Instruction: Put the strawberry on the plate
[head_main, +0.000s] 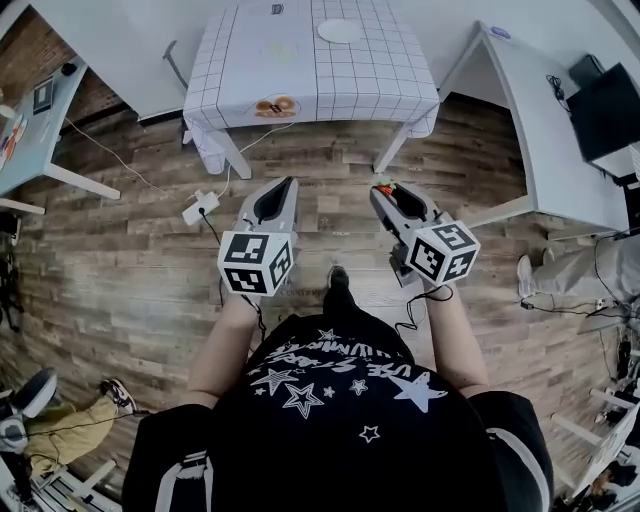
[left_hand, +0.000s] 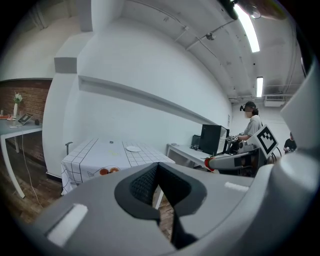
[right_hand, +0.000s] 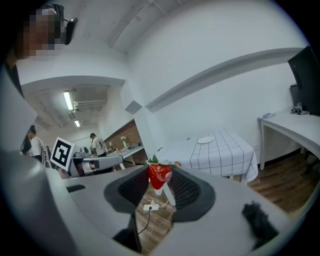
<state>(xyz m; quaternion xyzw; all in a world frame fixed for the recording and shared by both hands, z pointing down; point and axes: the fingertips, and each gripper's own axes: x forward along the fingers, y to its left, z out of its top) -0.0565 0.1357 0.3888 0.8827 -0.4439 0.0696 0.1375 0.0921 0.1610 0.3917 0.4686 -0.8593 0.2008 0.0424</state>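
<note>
In the head view, the person stands on the wooden floor well short of the checked table (head_main: 310, 70). The plate (head_main: 340, 31) lies on the table's far side, and two reddish round things (head_main: 275, 105) sit at its near edge. Both grippers point toward the table; the right gripper (head_main: 383, 190) carries the strawberry (head_main: 387, 186) at its tip.

In the left gripper view, the left gripper (left_hand: 157, 166) has its jaws pressed together with nothing between them. The table (left_hand: 95, 152) with the plate (left_hand: 133, 148) lies ahead of it.

In the right gripper view, the right gripper (right_hand: 160, 173) pinches the strawberry (right_hand: 159, 176) between its jaw tips, well apart from the table (right_hand: 225, 152) and the plate (right_hand: 205, 140).
</note>
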